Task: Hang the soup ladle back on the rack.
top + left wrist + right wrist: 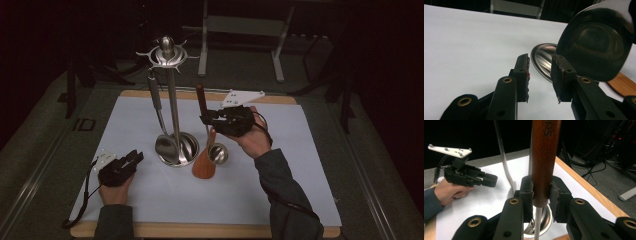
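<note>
Right gripper (541,192) clamped on wooden spatula (544,157) handle, blade low beside rack base (186,145). Not hung yet. Steel spatula (159,120) already hangs. Left gripper (540,75) apart, idle.

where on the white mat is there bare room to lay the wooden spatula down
The white mat is bare right of the right tongs, out to its right edge, and along the near edge between the forearms. It is crowded mid-mat: the stand base, hanging ladle, small ladle and wooden spatula cluster there.
</note>
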A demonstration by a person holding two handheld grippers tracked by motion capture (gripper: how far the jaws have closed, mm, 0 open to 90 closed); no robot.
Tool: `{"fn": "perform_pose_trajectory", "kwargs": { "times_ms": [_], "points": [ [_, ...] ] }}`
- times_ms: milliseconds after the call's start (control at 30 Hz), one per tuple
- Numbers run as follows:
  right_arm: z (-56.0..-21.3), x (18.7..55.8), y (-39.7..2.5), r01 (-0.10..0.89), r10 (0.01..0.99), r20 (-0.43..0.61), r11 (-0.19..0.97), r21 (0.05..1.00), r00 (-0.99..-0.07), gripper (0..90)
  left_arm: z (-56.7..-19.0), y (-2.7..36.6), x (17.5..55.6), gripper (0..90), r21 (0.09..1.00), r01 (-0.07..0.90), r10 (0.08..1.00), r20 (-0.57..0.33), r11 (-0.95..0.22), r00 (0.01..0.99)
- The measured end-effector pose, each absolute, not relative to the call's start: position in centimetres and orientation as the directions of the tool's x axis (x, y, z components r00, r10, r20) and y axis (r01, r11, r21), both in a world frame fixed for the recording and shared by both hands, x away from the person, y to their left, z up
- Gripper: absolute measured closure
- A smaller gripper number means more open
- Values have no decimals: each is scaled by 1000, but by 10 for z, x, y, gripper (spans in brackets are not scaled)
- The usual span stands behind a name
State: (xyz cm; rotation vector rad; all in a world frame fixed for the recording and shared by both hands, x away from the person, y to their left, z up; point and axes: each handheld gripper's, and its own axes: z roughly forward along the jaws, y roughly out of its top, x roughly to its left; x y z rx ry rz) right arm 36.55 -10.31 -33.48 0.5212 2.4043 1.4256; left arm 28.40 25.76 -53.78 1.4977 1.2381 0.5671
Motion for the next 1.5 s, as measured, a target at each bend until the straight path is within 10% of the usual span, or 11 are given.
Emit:
{"fn": "perform_pose_trajectory", "kwargs": {
  "times_ms": [1500],
  "points": [
    [-293, 358, -71, 104, 385, -34, 331, 938, -922, 742, -538, 258, 284, 676, 911, 398, 902, -255, 103, 350]
  ]
}}
